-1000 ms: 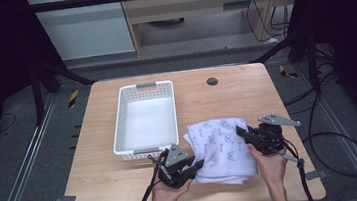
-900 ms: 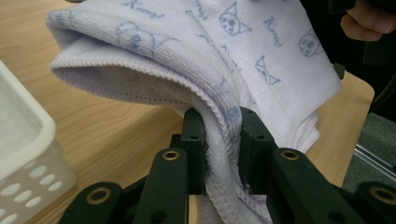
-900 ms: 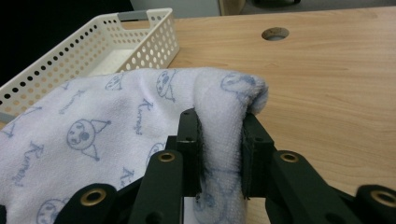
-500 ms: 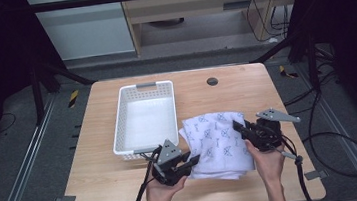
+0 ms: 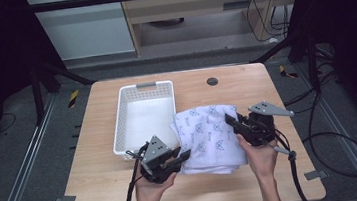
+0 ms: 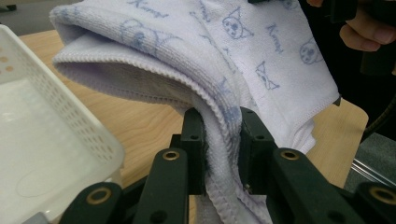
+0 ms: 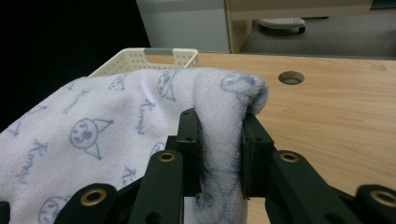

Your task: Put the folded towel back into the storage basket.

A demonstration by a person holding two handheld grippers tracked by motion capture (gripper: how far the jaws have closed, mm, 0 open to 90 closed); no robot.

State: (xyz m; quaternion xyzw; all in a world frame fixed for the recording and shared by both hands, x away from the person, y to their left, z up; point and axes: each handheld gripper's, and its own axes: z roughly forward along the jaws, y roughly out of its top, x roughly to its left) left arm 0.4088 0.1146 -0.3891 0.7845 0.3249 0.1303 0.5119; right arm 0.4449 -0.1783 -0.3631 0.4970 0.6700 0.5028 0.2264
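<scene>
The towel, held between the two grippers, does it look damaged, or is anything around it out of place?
Nothing stands out. The towel looks intact and folded, its hems neat; the left gripper and right gripper each clamp a folded edge. The white basket sits upright and empty beside it on the table.

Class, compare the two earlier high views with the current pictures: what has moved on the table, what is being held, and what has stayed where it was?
The towel has been drawn up the table, away from the person, its far edge now nearer the round hole. Both grips lasted: the left hand-held gripper and the right hand-held gripper each stay shut on a fold of it. The white basket has not moved.
</scene>
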